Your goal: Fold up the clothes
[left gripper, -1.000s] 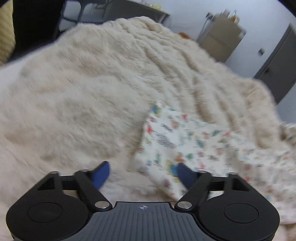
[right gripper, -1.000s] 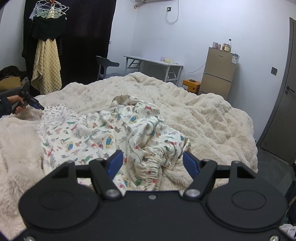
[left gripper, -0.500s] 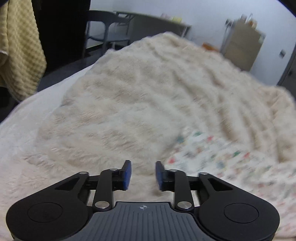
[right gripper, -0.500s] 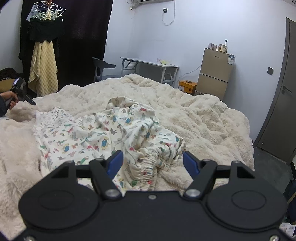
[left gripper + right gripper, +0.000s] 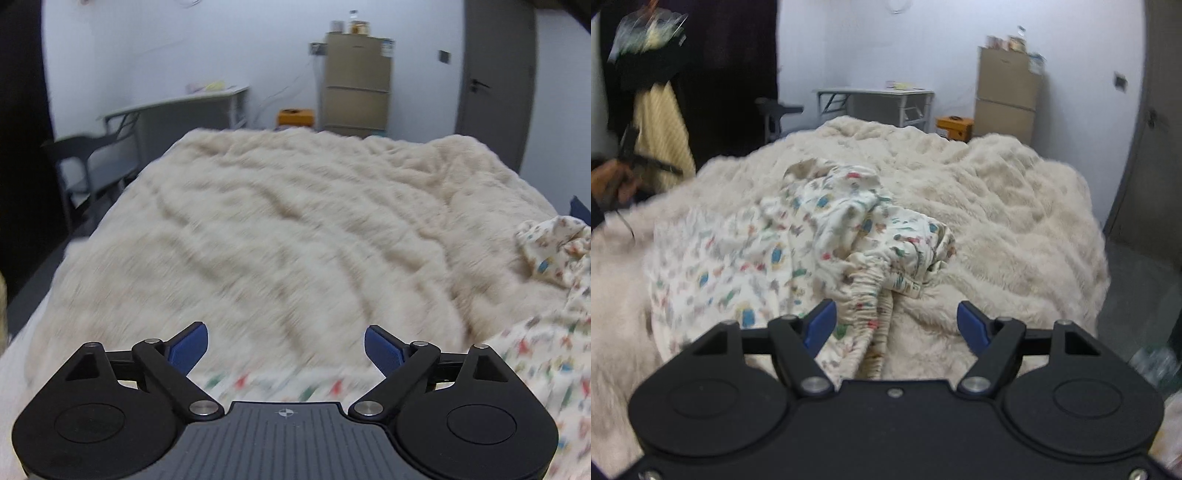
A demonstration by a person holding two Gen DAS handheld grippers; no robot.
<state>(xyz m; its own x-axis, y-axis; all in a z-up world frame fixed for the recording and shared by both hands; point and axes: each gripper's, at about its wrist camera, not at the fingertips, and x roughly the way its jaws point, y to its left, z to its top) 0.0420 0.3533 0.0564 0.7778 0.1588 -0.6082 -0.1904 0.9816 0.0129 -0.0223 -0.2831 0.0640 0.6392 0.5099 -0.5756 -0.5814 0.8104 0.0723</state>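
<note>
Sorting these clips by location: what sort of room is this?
Most likely a bedroom: a bed under a fluffy cream blanket, a small desk by the wall, clothes hanging at the left.

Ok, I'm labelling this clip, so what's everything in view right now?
printed garment: one, white with small coloured figures, crumpled on the bed, elastic waistband toward the right claw
fluffy blanket: one, cream, covers the bed
desk: one, grey, by the far wall
chair: one, dark, beside the desk
cabinet: one, tan, bottles on top
box: one, orange, on the floor
door: one, grey, right
checked towel: one, yellow, hanging left
left claw: open, empty
right claw: open, over the waistband
</note>
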